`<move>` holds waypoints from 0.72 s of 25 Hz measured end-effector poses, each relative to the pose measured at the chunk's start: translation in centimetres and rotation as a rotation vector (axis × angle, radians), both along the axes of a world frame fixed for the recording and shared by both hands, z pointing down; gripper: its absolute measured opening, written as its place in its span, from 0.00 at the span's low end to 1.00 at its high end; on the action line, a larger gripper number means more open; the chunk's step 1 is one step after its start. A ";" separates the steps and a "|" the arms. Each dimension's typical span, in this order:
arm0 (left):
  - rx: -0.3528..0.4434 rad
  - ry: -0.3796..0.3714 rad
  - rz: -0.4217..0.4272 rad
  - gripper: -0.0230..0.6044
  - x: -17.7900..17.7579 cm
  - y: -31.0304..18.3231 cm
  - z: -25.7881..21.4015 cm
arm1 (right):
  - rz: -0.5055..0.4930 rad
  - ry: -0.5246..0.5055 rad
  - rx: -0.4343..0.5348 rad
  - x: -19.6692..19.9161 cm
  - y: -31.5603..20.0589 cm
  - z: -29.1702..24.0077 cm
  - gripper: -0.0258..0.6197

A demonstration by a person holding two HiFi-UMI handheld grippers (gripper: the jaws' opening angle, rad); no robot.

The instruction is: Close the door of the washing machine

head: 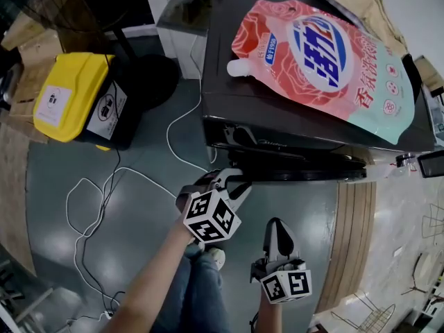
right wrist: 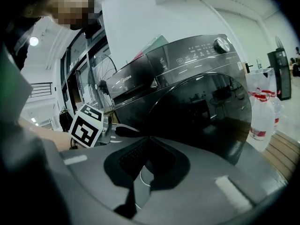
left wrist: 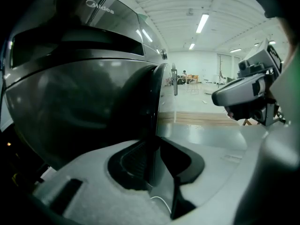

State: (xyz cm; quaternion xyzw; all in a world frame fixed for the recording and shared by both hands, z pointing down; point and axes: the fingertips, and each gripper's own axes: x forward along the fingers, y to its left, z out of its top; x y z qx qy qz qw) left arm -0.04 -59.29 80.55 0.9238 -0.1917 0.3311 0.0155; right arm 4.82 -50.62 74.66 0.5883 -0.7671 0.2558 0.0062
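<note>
Right tool [head: 277, 226] hung back empty, jaws apart; left tool [head: 234, 180], jaws loosely astride the door [head: 298, 169] edge, seemingly stood ready to swing it shut.

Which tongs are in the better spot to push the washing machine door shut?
The left tongs. The edge of the door stands between their open jaws, so a push should swing it shut. The right tongs hang farther back, with nothing between them.
</note>
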 end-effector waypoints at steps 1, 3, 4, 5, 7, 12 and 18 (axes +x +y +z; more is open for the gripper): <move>0.001 0.004 -0.003 0.17 0.0 0.0 0.0 | 0.001 0.001 -0.003 0.0 0.0 0.1 0.06; 0.002 0.013 -0.013 0.18 0.0 -0.1 0.0 | 0.002 0.003 -0.004 0.1 0.1 0.2 0.06; 0.004 0.018 -0.020 0.18 0.0 -0.2 0.0 | 0.004 0.003 -0.003 0.1 0.1 0.2 0.06; 0.006 0.023 -0.027 0.18 0.0 -0.4 -0.1 | 0.005 0.003 0.000 0.1 0.1 0.2 0.06; 0.007 0.027 -0.033 0.18 0.0 -0.7 -0.1 | 0.007 0.003 0.004 0.2 0.2 0.2 0.06; 0.018 0.025 -0.038 0.18 0.0 -0.8 -0.1 | 0.012 0.000 0.007 0.7 0.4 0.1 0.06; 0.060 0.011 -0.008 0.18 -0.1 -0.7 -0.1 | 0.003 0.000 0.023 1.1 0.5 -0.6 0.06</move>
